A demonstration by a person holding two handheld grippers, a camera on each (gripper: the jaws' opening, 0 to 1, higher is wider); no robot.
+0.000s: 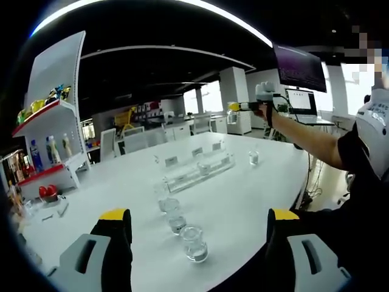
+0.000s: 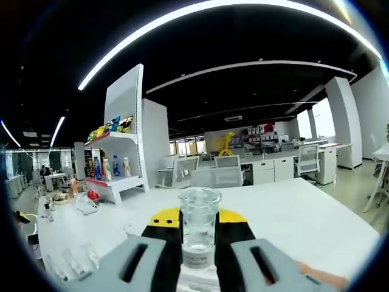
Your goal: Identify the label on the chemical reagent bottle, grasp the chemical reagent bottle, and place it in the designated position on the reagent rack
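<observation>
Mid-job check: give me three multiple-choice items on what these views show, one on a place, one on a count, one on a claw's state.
1. Where is the clear rack?
A. On the white table
B. On the red shelf
C. On the floor

2. How many clear bottles stand in a row on the table just ahead of the left claw?
A. One
B. Three
C. Six

3. What is the right claw doing?
A. Open over the table
B. Shut on nothing
C. Shut on a clear bottle

Answers:
1 A: the left gripper view shows the rack resting on the white table.
2 B: three clear bottles line up there.
3 C: in the right gripper view the clear bottle sits between the jaws, held up above the table.
</observation>
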